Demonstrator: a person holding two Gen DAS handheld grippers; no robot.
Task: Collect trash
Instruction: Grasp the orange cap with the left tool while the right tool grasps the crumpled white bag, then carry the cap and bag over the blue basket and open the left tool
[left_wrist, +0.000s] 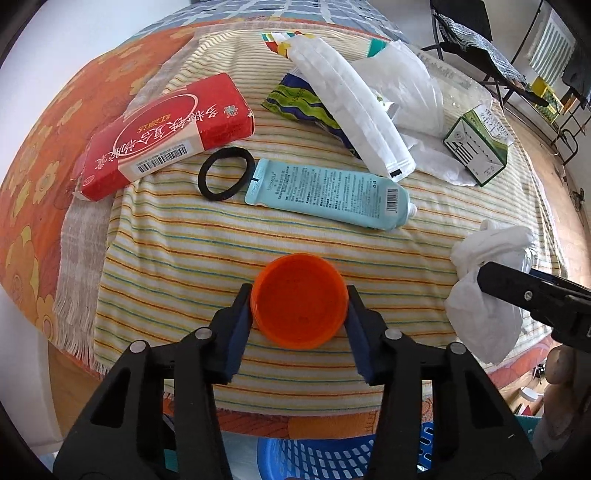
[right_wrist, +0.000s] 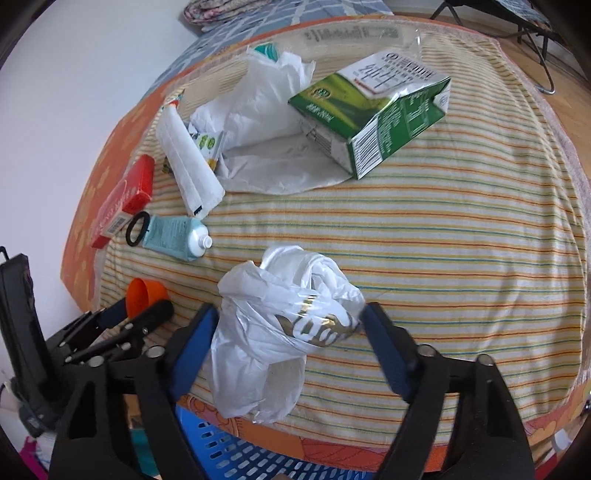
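Observation:
Trash lies on a striped towel on a bed. My left gripper is shut on an orange plastic cup, its pads against both sides of the rim; the cup also shows in the right wrist view. My right gripper has its pads on both sides of a crumpled white plastic bag, which also shows in the left wrist view; the grip looks loose. Beyond lie a teal tube, a black hair tie, a red box and a green carton.
A blue slotted basket sits below the bed's near edge, also in the left wrist view. White wrappers and a white bag lie at the back. A black folding chair stands on the floor far right.

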